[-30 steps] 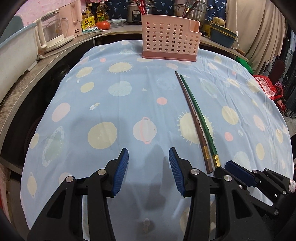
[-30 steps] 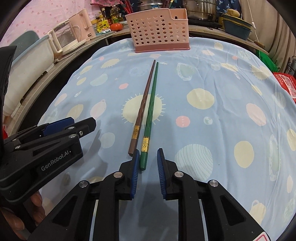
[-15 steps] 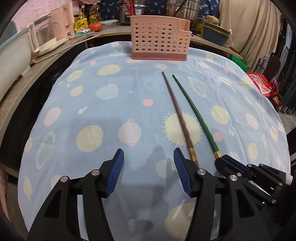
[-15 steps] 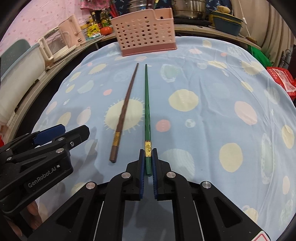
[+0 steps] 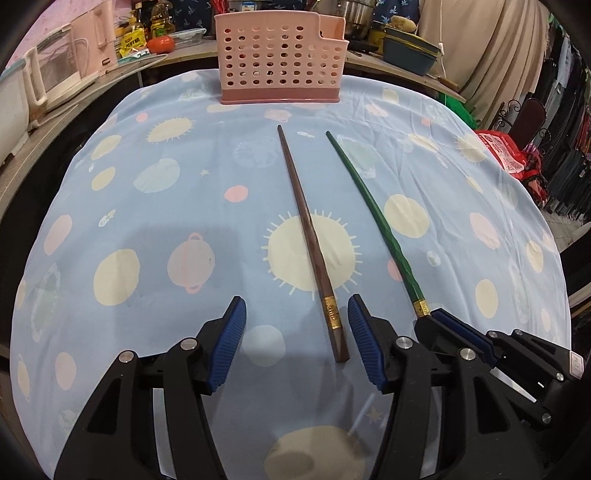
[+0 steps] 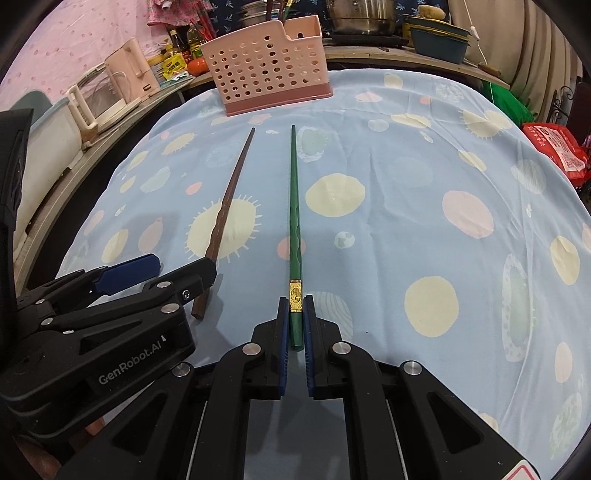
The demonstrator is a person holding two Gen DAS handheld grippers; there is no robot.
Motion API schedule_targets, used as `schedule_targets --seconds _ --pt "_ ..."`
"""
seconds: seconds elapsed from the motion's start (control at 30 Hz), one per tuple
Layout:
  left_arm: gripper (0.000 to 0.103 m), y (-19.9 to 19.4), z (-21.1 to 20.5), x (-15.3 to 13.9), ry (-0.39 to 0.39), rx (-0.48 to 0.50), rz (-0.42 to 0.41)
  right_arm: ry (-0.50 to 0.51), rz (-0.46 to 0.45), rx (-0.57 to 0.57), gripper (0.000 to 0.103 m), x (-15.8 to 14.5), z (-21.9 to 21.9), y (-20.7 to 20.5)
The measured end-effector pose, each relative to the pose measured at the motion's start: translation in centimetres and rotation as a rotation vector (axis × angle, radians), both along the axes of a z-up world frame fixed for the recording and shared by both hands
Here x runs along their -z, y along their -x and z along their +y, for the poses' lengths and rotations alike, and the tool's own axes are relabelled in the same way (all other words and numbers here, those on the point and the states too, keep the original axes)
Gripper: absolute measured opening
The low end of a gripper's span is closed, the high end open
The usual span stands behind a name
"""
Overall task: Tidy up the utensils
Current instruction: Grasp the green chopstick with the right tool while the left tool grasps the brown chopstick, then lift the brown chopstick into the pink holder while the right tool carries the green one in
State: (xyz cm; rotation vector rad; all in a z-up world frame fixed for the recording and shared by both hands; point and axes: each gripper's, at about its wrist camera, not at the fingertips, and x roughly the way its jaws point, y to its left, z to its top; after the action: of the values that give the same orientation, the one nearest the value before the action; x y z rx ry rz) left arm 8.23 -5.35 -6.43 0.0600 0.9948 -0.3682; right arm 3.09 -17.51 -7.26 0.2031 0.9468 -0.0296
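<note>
Chopsticks lie side by side on a blue cloth (image 5: 155, 206) printed with suns and planets, thin tips toward a pink basket (image 5: 280, 59) at the far edge. The green chopstick (image 6: 294, 221) is clamped at its thick end, just behind the gold band, between the closed pads of the right gripper (image 6: 295, 325). In the left wrist view the same stick (image 5: 380, 225) runs into that gripper (image 5: 430, 317) at the lower right.

The brown chopstick (image 5: 310, 236) rests flat on the cloth with its butt between the open jaws of the left gripper (image 5: 295, 347), closer to the right-hand pad; neither pad touches it. In the right wrist view the left gripper (image 6: 166, 269) covers part of the stick's (image 6: 229, 199) thick end. The two grippers sit close beside each other near the front edge of the cloth.

The stretch of cloth between the tips and the basket is bare. The basket is perforated, upright, with a notch cut into its upper rim.

Behind the cloth runs a cluttered counter: a pale kettle (image 6: 129, 70) and a jug (image 6: 96, 99) at the left, bottles (image 6: 181, 40), a tomato (image 5: 160, 43), steel pots (image 6: 358, 14), and a stack of teal bowls (image 6: 439, 40) at the right. A red bag (image 6: 554, 147) sits off the right edge, next to beige curtains (image 5: 480, 48).
</note>
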Motion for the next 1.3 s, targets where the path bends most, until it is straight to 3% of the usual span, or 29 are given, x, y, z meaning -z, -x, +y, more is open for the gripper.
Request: schedule_targets --seconds 0.23,0.47,0.7,1.3 --pt "0.04 0.0 0.3 0.3 -0.012 -0.005 -0.003 0.003 -0.003 -0.002 0.007 -0.1 0.1 0.2" --pt "0.007 0.1 0.8 0.2 -0.008 0.003 -0.002 0.011 -0.012 -0.016 0.007 -0.4 0.7 0.4" --pt "0.007 0.7 1.4 -1.4 -0.007 -0.001 -0.039 0.012 -0.06 -0.032 0.007 -2.5 1.2 0.8" --pt "0.007 0.7 3.3 -12.1 0.068 -0.028 -0.245 -0.002 -0.276 -0.051 0.007 -12.6 1.3 0.2"
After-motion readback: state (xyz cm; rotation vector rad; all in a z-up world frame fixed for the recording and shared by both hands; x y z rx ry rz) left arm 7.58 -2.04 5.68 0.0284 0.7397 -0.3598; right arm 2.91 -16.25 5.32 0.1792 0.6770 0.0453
